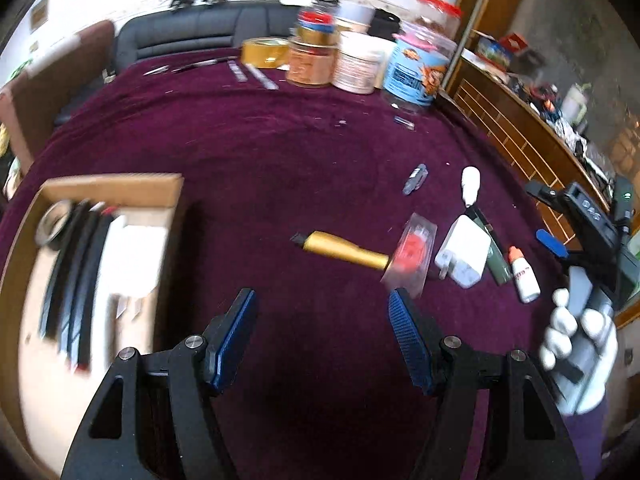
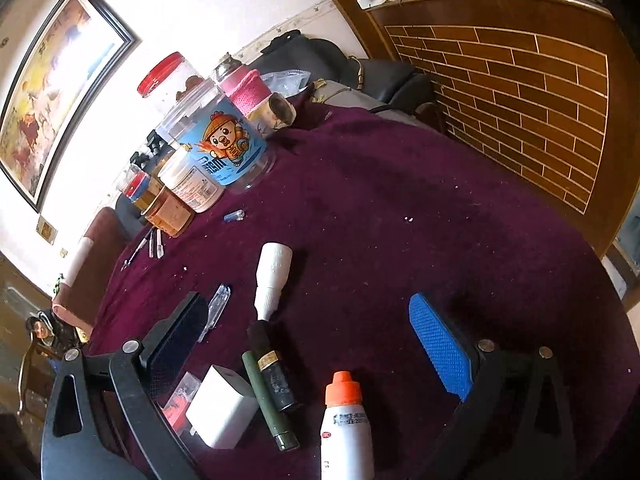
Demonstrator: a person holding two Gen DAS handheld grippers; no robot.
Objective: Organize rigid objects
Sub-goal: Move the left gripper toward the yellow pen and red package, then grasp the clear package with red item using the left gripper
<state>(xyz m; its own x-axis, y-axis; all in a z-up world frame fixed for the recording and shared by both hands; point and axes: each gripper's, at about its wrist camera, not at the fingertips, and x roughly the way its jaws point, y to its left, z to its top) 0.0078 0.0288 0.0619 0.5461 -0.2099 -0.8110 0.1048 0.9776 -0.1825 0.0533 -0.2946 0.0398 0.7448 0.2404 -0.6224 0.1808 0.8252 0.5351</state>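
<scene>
Cardboard box [image 1: 112, 188] at near left of bench [image 1: 280, 152] is holding a tape roll [image 1: 54, 222] and dark strips [image 1: 76, 276]; left gripper [image 1: 322, 320] and right gripper [image 2: 312, 344] jaws are standing open, empty.

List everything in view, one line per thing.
Tablecloth: one, maroon, covers the table.
Box: one, cardboard, left, holds dark strips and a tape roll.
Jars: several, mixed colours, far edge.
Gold tool: one, centre.
Red packet: one, clear wrap, touching gold tool's end.
Charger: one, white, beside packet.
Green tube: one, beside charger.
Dropper bottle: one, white, orange cap.
White nozzle bottle: one, lying down.
Left gripper: open, empty.
Right gripper: open, empty.
Gloved hand: one, white.
</scene>
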